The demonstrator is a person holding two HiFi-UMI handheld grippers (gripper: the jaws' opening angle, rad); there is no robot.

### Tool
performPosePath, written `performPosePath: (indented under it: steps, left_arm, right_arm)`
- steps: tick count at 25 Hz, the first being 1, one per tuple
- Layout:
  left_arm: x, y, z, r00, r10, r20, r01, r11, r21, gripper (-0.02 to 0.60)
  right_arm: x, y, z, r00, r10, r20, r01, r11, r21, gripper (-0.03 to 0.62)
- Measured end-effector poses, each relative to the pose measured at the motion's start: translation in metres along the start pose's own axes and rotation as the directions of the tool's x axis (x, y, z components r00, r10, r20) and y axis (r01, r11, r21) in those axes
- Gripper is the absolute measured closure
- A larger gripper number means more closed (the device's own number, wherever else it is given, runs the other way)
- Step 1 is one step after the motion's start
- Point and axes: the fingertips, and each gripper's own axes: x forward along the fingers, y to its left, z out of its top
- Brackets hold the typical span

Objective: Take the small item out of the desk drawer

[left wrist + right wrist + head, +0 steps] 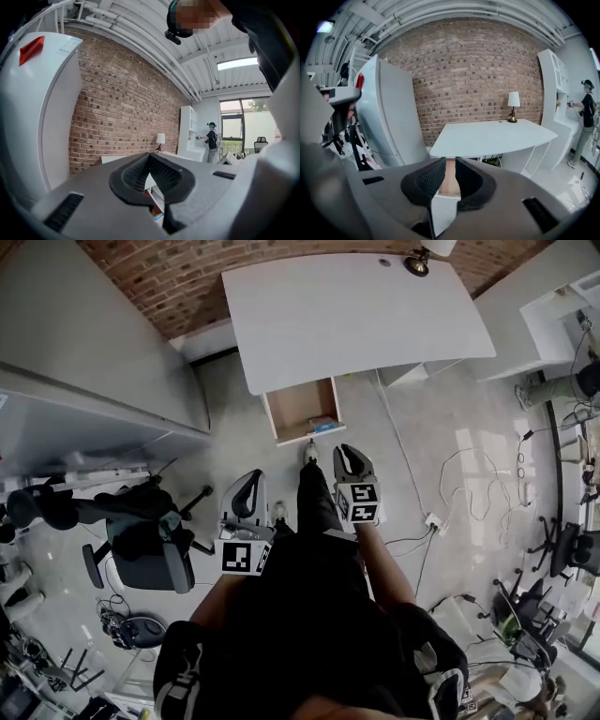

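Under the white desk (pixel 356 315) the drawer (pixel 295 404) stands pulled out, its wooden floor showing. A small blue item (pixel 322 424) lies in its near right corner. My right gripper (pixel 349 457) hovers just short of the drawer front, jaws a narrow gap apart with nothing in them; in the right gripper view the gripper (pixel 450 161) shows the drawer's wood (pixel 450 180) through that gap. My left gripper (pixel 248 486) hangs farther back and to the left, its tips touching and empty. In the left gripper view the gripper (pixel 150 157) lets the blue item (pixel 158 216) peek out below its jaws.
A lamp (pixel 417 259) stands on the desk's far corner. A black office chair (pixel 150 549) is at the left beside a white cabinet (pixel 84 362). Cables (pixel 469 465) and a power strip (pixel 433 519) lie on the floor at the right. A person (pixel 586 122) stands by far shelves.
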Motion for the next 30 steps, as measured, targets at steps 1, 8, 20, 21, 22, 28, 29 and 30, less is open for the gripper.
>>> performPosePath:
  steps: [1,8,20,21,22,28,29,30]
  left_arm:
    - [0.015,0.005,-0.002,1.000,0.005,-0.009,-0.005,1.000,0.001,0.574]
    - [0.123,0.021,-0.033,0.997,0.022,-0.080,-0.024,0.999,-0.026,0.574]
    - [0.211,0.057,-0.089,0.981,0.062,-0.181,-0.072,0.996,-0.045,0.574]
    - [0.213,0.059,-0.092,0.980,0.059,-0.188,-0.068,0.997,-0.037,0.574]
    - [0.214,0.060,-0.096,0.979,0.056,-0.197,-0.064,0.997,-0.031,0.574]
    - [0.218,0.069,-0.122,0.966,0.046,-0.253,-0.059,0.997,-0.047,0.574]
    - [0.217,0.069,-0.125,0.964,0.046,-0.262,-0.061,0.997,-0.048,0.574]
    - [0.216,0.070,-0.127,0.962,0.045,-0.269,-0.060,0.997,-0.047,0.574]
  right_arm:
    - [0.019,-0.010,-0.005,0.999,0.005,-0.032,-0.005,1.000,0.002,0.515]
    - [0.141,-0.064,-0.068,0.954,0.100,-0.281,-0.094,0.995,0.037,0.372]
    - [0.290,-0.097,-0.214,0.797,0.125,-0.591,-0.051,0.989,0.141,0.236]
    - [0.295,-0.101,-0.221,0.786,0.113,-0.608,-0.033,0.990,0.140,0.230]
    - [0.301,-0.105,-0.227,0.779,0.102,-0.619,-0.015,0.989,0.145,0.227]
    - [0.326,-0.123,-0.268,0.733,0.080,-0.676,0.033,0.988,0.153,0.209]
    - [0.328,-0.125,-0.268,0.730,0.075,-0.679,0.035,0.989,0.146,0.209]
    - [0.330,-0.126,-0.268,0.732,0.074,-0.678,0.031,0.989,0.141,0.209]
